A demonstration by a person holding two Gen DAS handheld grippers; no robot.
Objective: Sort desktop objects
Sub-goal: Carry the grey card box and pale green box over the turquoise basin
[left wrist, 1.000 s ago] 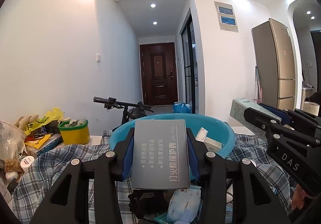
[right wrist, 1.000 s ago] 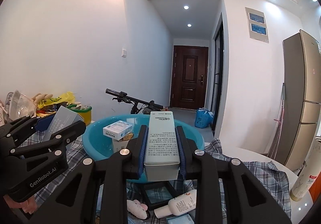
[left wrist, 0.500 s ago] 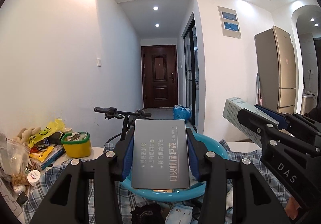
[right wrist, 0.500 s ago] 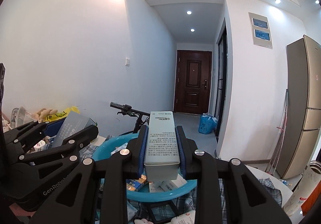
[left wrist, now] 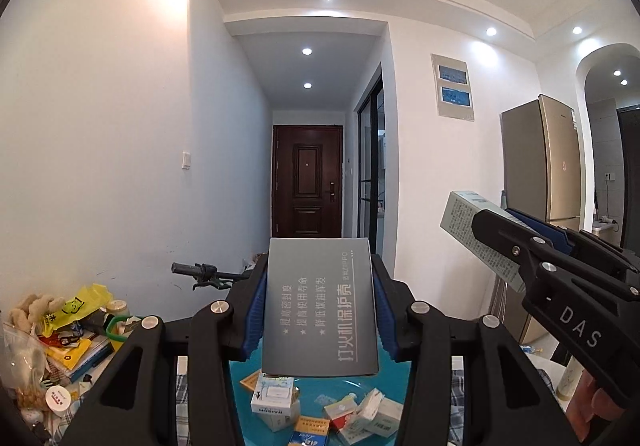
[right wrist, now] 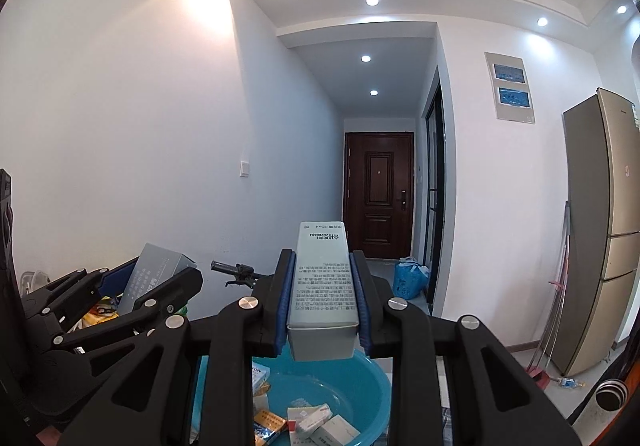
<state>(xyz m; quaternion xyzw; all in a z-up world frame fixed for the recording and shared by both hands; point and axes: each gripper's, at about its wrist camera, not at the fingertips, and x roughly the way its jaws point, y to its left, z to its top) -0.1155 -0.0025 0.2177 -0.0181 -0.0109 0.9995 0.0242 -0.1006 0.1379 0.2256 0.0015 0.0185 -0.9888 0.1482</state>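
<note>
Boxes fill both grippers, each held level above a blue basin (left wrist: 316,390). The left gripper (left wrist: 320,310) has its jaws clamped on a flat grey box (left wrist: 320,306) printed with white Chinese characters, blue pads pressing both long edges. The right gripper (right wrist: 322,302) is closed tight on a narrow pale-green carton (right wrist: 322,286) covered in fine print, which pokes out past the fingertips toward the dark front door (right wrist: 378,194) at twelve o'clock. From the left gripper, the right one sits at three o'clock, just beside it. The basin lies at six o'clock under both, holding a jumble of small medicine boxes (left wrist: 276,398). At nine o'clock a heap of clutter (left wrist: 60,334) rests on the tabletop, with a bicycle handlebar (left wrist: 200,272) behind it, and a gold fridge (right wrist: 604,230) stands at three o'clock
</note>
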